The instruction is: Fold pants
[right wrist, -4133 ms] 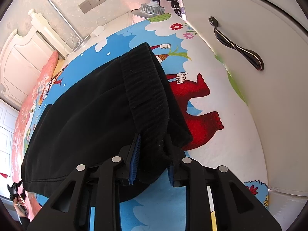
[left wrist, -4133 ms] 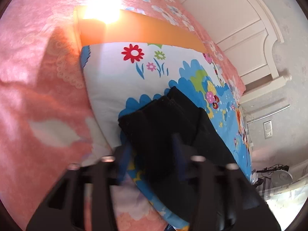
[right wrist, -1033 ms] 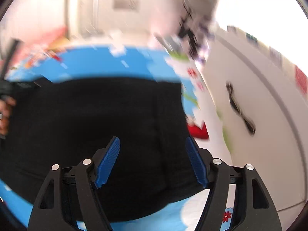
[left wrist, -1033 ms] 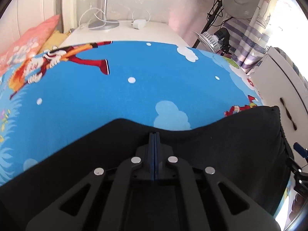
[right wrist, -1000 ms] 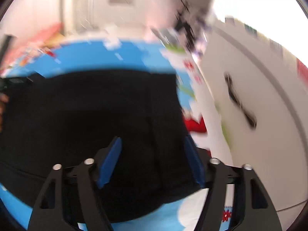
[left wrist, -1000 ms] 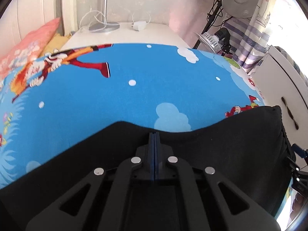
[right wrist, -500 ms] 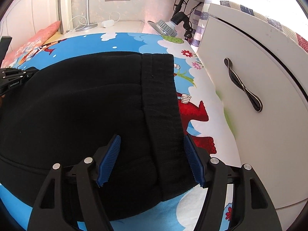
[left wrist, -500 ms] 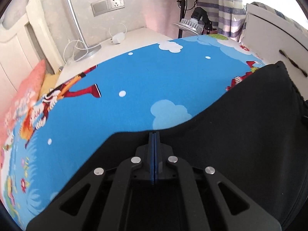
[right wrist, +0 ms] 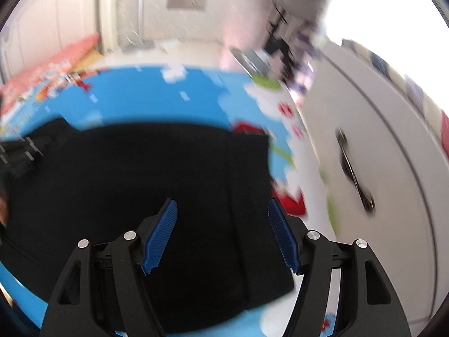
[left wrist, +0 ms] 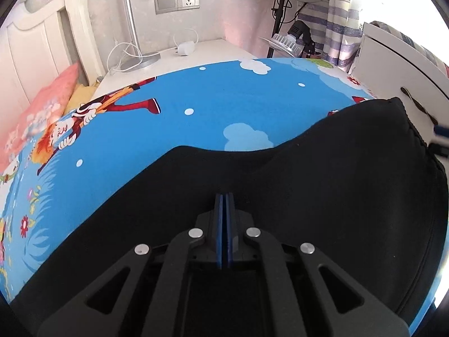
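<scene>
On the left side of the bed, our left gripper (left wrist: 224,205) sits with its blue pads pressed flat together; whether a thin layer of the black pants (left wrist: 322,196) is pinched between them we cannot tell, since the cloth lies dark right under the tips. A second ago it was closed in just the same way, and since then the view has swung so that more of the blue cartoon sheet (left wrist: 224,106) and the white nightstand (left wrist: 196,52) behind it show. The pants lie spread across the near part of that sheet as a doubled black slab, the ribbed waistband (right wrist: 247,182) along its right-hand edge, close to the white cabinet door (right wrist: 393,168). Further right, our right gripper (right wrist: 221,224) stands with its jaws apart over the waistband, touching nothing we can see. About four seconds ago those same pads were clamped on the waistband, so the cloth has been let go and laid down, and the blurred view suggests the hand is lifting clear. We judge that one fold is now set, and what remains is a smoothing or a further fold across the length.
</scene>
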`<action>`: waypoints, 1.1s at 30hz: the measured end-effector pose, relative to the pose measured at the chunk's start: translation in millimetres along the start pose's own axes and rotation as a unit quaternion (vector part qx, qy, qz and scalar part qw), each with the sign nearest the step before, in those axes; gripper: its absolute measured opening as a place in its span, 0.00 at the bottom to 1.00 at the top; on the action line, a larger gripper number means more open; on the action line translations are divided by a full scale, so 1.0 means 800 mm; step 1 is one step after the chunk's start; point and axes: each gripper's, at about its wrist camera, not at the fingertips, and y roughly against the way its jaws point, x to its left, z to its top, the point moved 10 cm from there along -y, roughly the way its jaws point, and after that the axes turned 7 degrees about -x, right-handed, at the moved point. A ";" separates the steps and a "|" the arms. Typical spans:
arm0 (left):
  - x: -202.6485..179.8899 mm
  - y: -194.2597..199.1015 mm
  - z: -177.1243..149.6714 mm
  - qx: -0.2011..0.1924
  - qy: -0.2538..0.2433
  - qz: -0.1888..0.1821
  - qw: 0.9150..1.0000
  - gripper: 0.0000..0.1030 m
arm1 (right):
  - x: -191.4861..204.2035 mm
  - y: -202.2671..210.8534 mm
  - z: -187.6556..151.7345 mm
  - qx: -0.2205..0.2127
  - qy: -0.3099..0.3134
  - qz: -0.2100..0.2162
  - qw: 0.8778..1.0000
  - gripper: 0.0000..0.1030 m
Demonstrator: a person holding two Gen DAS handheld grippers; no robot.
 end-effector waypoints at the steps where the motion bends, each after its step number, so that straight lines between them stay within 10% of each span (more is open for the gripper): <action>1: 0.001 0.000 0.001 -0.001 0.005 -0.002 1.000 0.03 | 0.015 -0.005 0.014 -0.009 0.011 0.011 1.000 0.61; 4: 0.007 0.022 0.015 -0.032 0.038 -0.018 0.999 0.06 | 0.045 -0.047 0.046 -0.012 0.040 0.011 0.999 0.61; 9: -0.015 0.005 0.015 0.006 -0.069 -0.013 0.997 0.17 | 0.037 -0.122 0.020 0.052 0.073 -0.037 0.995 0.54; 14: 0.001 -0.027 0.028 0.006 -0.111 0.013 0.994 0.02 | 0.028 -0.126 0.005 0.028 0.078 -0.024 0.996 0.54; 16: 0.011 -0.026 0.039 0.008 -0.092 0.030 0.995 0.02 | 0.029 -0.126 0.005 0.022 0.073 -0.020 0.997 0.55; 20: -0.016 0.005 0.057 -0.026 -0.006 -0.043 0.999 0.39 | 0.030 -0.125 0.006 0.014 0.071 -0.018 0.997 0.56; 28: -0.053 -0.032 0.029 0.016 0.032 -0.021 0.999 0.45 | 0.030 -0.123 0.005 0.002 0.071 -0.021 0.997 0.56; 33: -0.042 0.039 0.040 -0.050 0.094 -0.016 0.994 0.45 | 0.031 -0.122 0.005 -0.002 0.073 -0.027 0.997 0.57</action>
